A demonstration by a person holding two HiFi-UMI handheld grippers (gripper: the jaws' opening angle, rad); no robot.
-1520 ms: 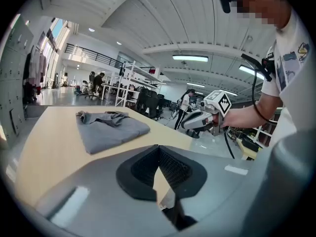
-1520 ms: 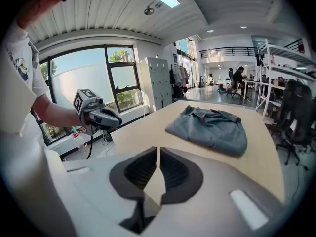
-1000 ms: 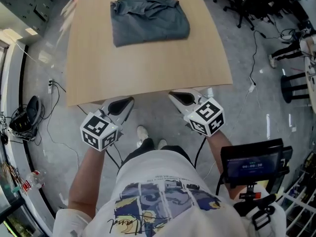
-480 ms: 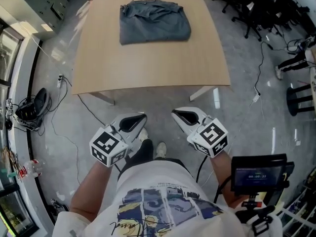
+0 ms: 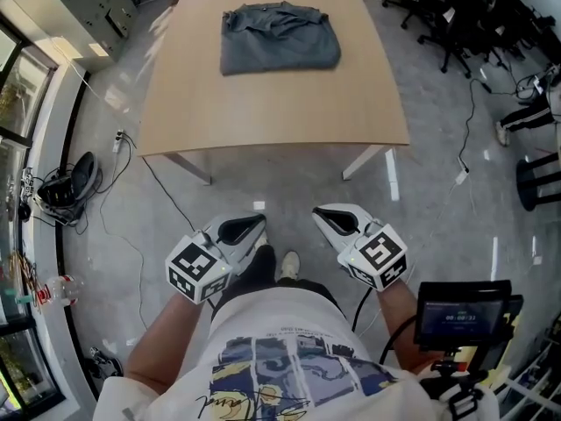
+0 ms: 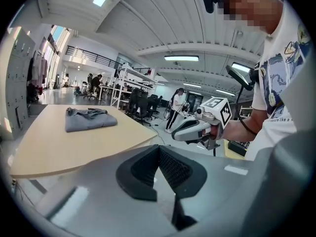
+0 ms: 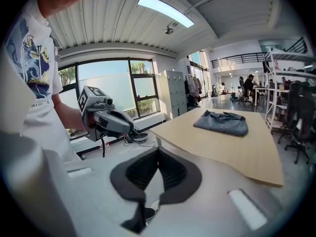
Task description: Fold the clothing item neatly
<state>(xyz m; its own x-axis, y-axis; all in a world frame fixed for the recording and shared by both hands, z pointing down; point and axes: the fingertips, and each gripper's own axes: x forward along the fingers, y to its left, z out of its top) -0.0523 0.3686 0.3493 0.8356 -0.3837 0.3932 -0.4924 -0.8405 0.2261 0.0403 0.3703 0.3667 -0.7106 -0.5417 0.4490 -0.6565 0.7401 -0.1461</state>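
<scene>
Bright, even light fills every view. In the head view daylight enters from the windows (image 5: 13,103) at 9 o'clock and leaves pale glare on the glossy floor (image 5: 105,103) beside them. Shadows on the desk (image 5: 272,103) are faint and soft-edged, and the folded grey garment (image 5: 279,38) at 12 o'clock is sharp enough to show its creases. Ceiling strip lamps (image 6: 181,58) burn white in both gripper views. Those views bend straight lines strongly, go black at the corners and turn soft at 6 o'clock.

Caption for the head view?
Left gripper and right gripper, shut and empty, held short of the table; folded grey garment lies near its far edge.
</scene>
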